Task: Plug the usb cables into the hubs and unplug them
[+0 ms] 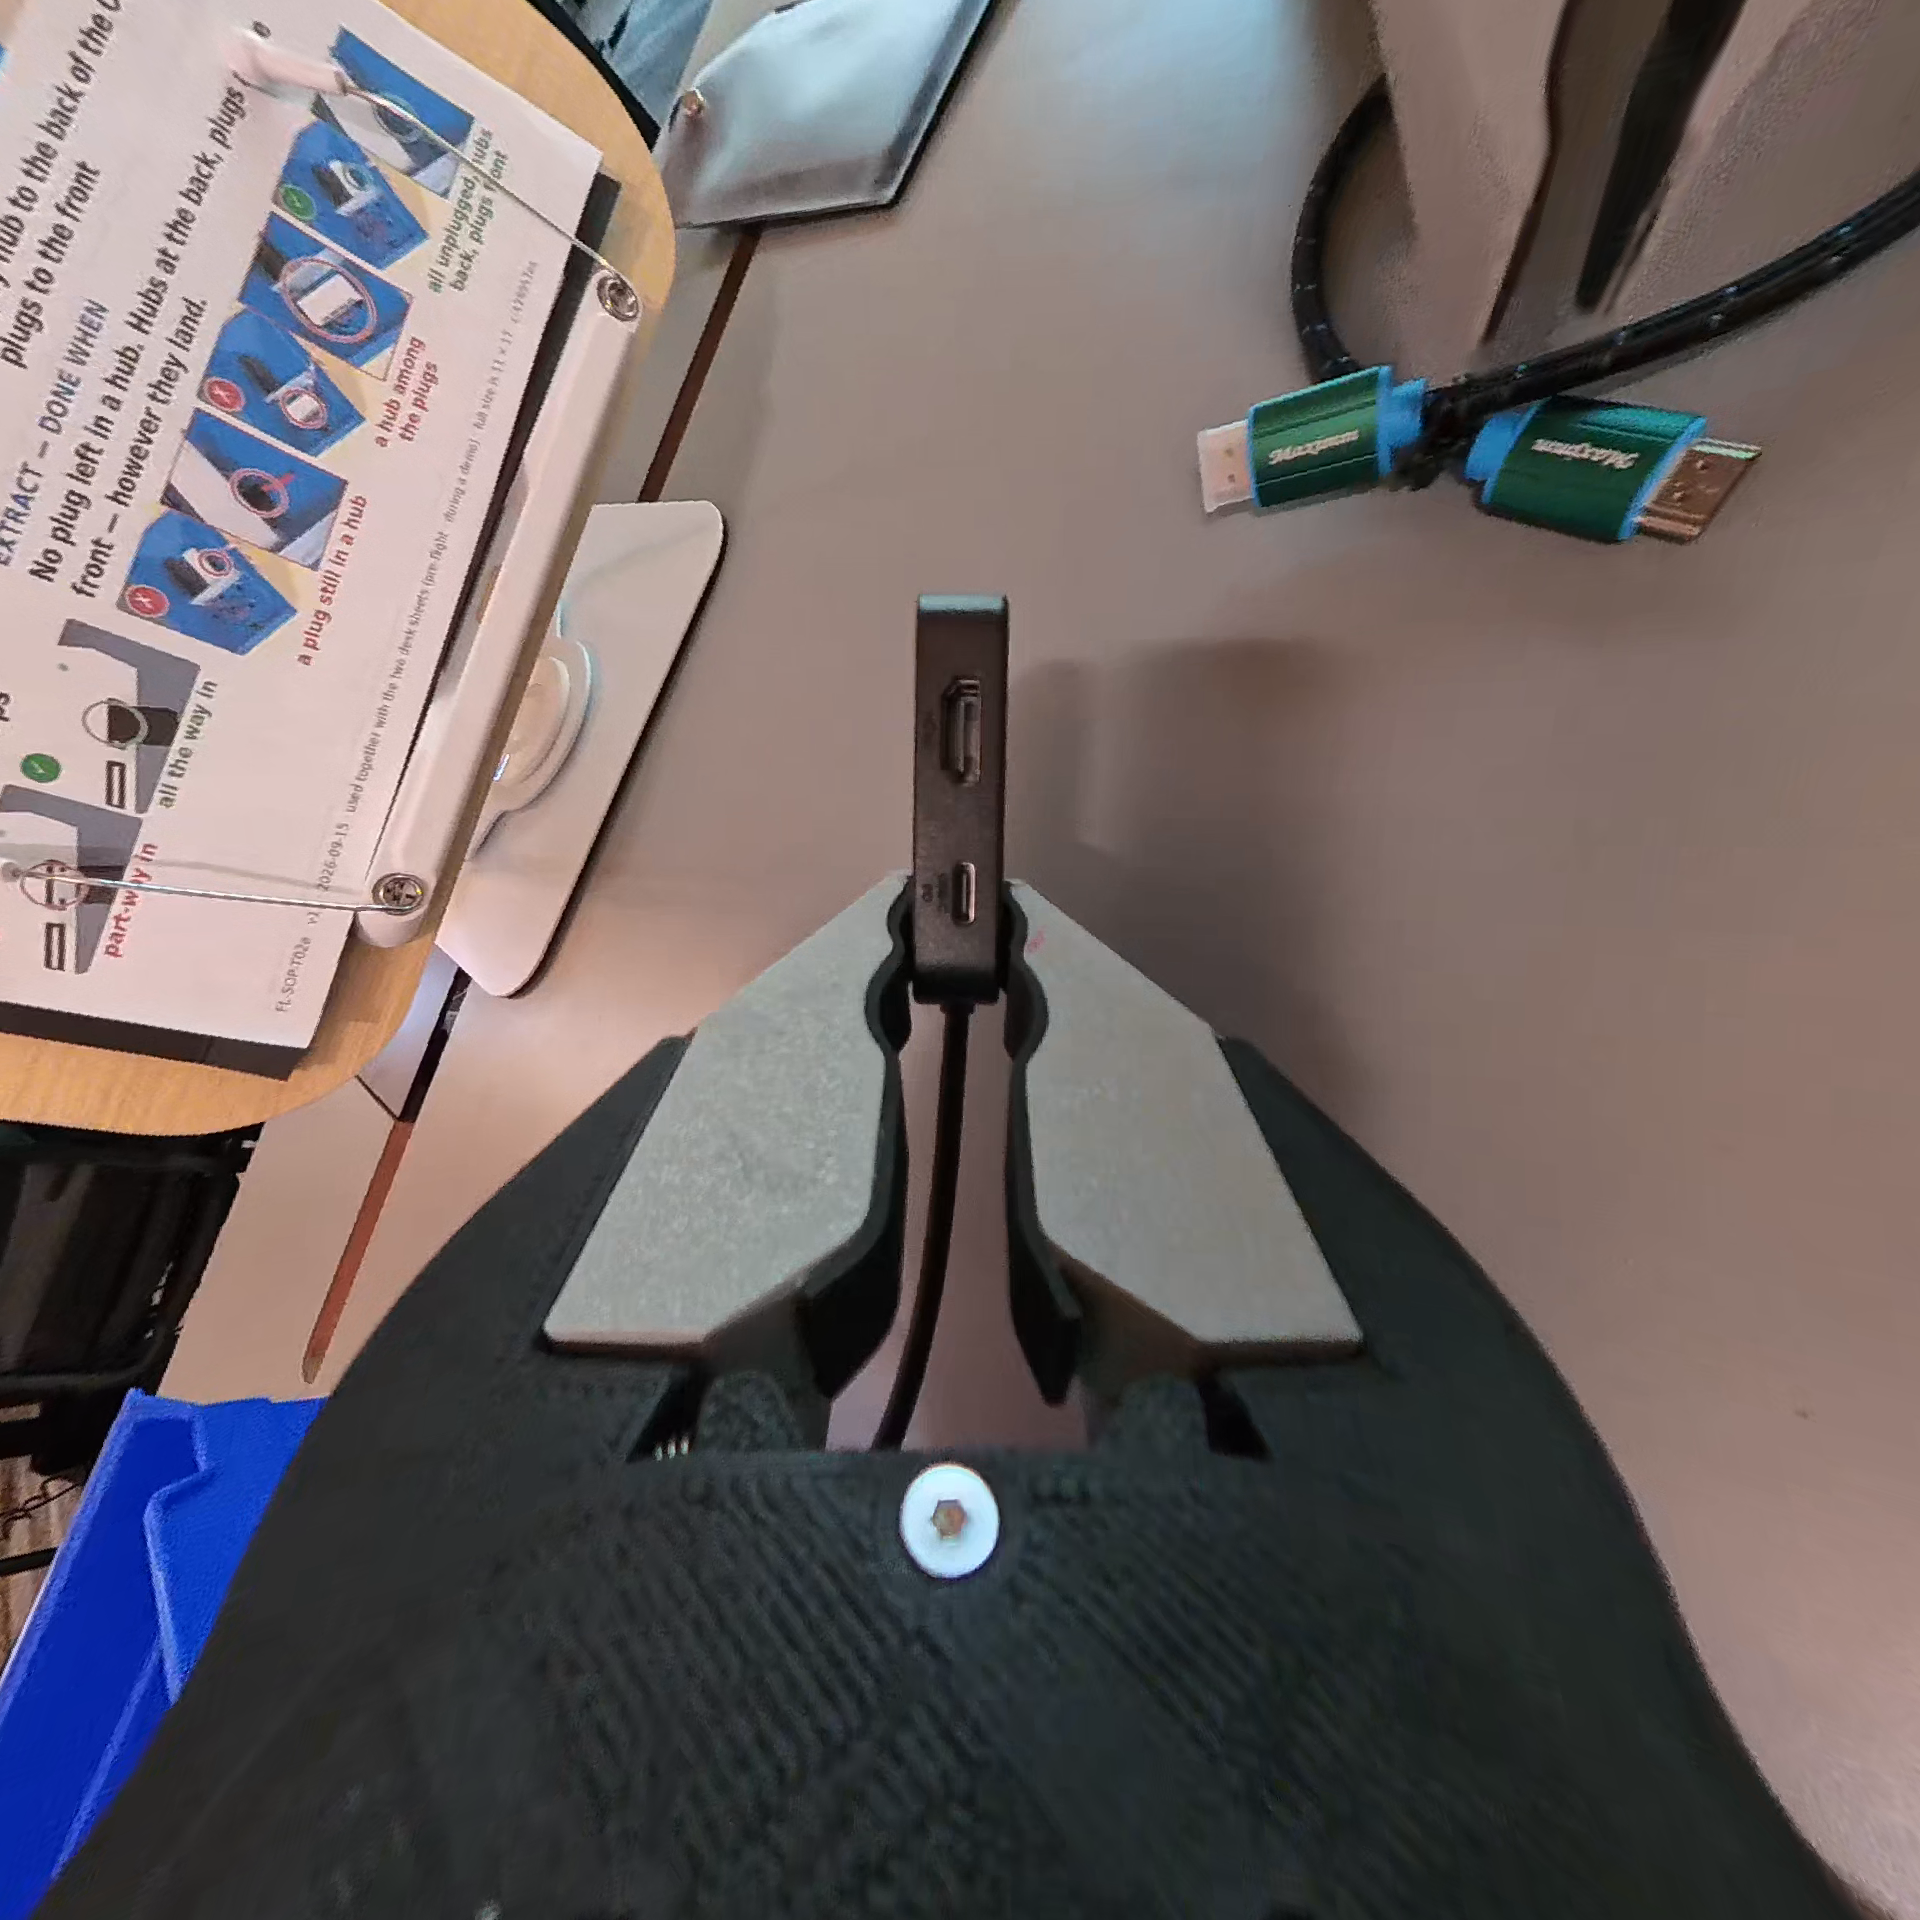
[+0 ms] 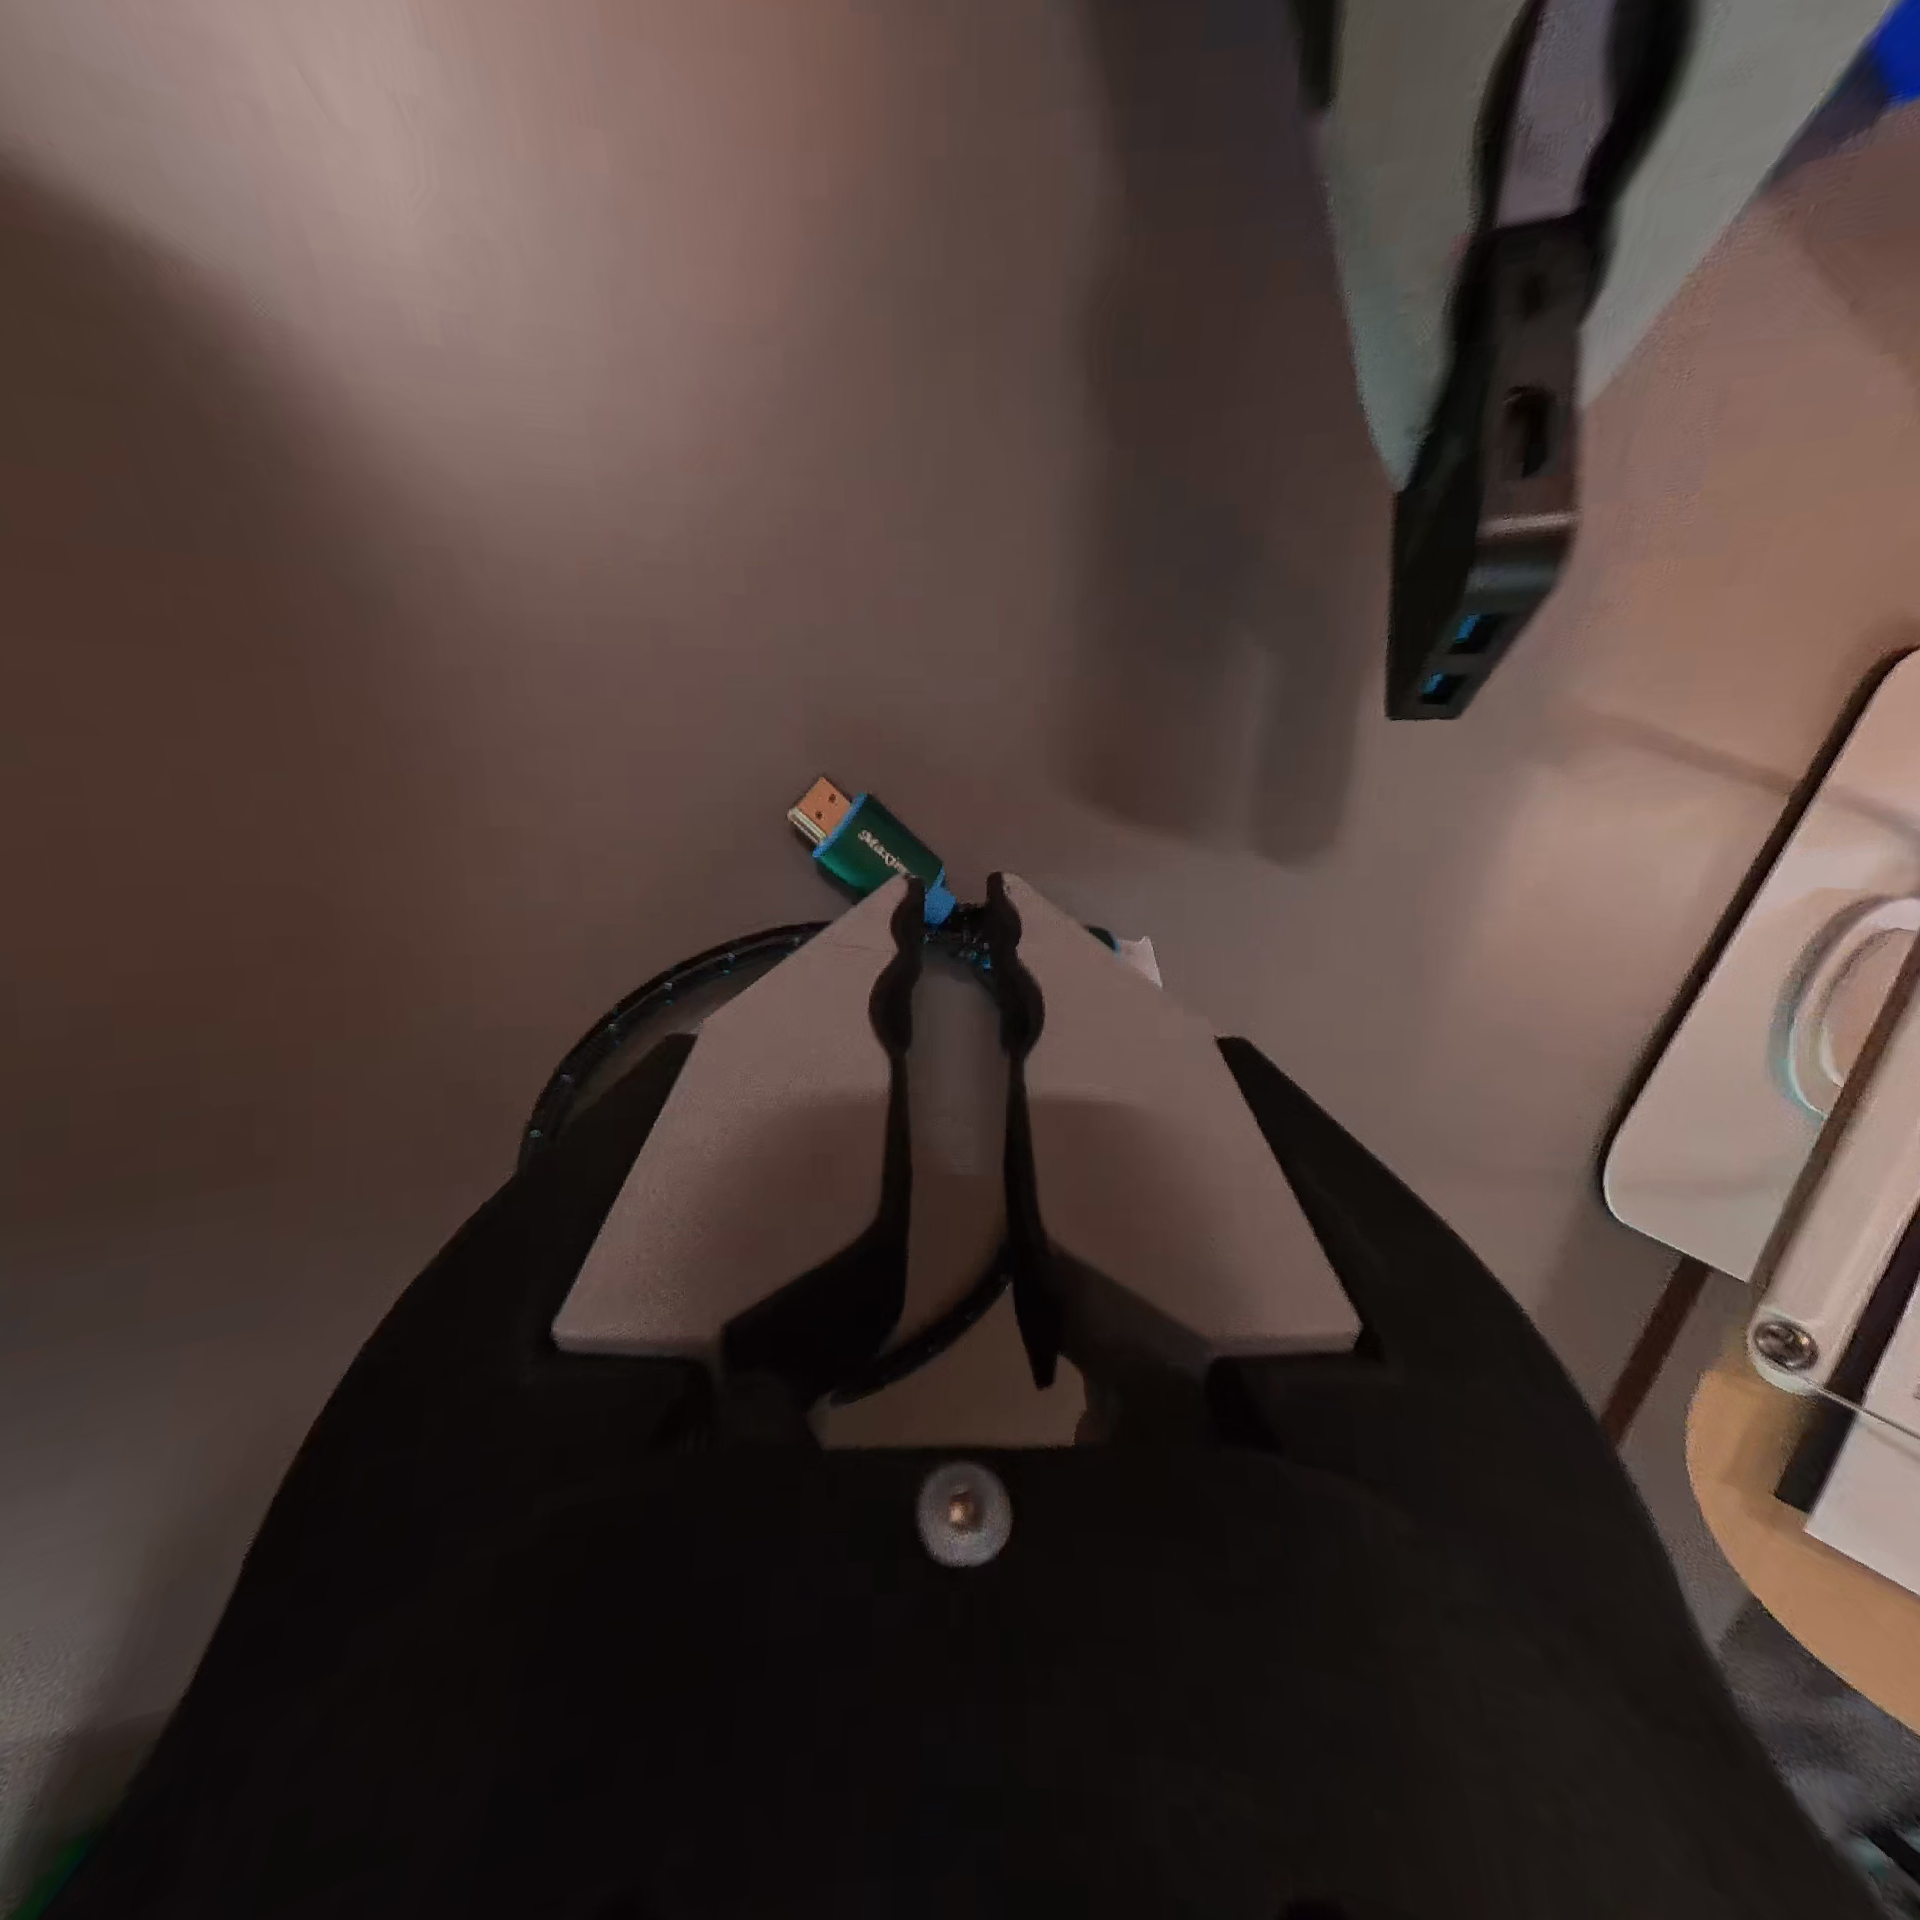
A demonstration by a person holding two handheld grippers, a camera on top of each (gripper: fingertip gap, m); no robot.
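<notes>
My left gripper [image 1: 958, 914] is shut on a slim black hub [image 1: 961, 727] and holds it edge-up, with two ports facing me. The hub's black lead [image 1: 935, 1195] runs back between the fingers. The hub also shows blurred in the right wrist view [image 2: 1486, 582]. A black braided cable [image 1: 1320, 260] lies on the table with two green-and-blue plugs, one capped [image 1: 1299, 447] and one bare gold [image 1: 1590, 468]. My right gripper [image 2: 956, 894] hovers just over the cable behind the bare plug [image 2: 868, 836], jaws a narrow gap apart. It shows blurred in the left wrist view [image 1: 1543, 312].
A printed sheet [image 1: 260, 468] is clipped on a rounded wooden board at the left. Under it is a white stand base [image 1: 613, 727], which also shows in the right wrist view [image 2: 1766, 987]. A blue bin [image 1: 104, 1610] is at the lower left. A grey pad [image 1: 821, 114] lies at the far edge of the grey-brown table [image 1: 1351, 935]. Some 12 cm of space lies between my two pairs of fingers. To the white stand base [image 1: 613, 727]: left tips about 25 cm, right tips about 30 cm. Seen from the right wrist view [image 2: 1761, 965] as well.
</notes>
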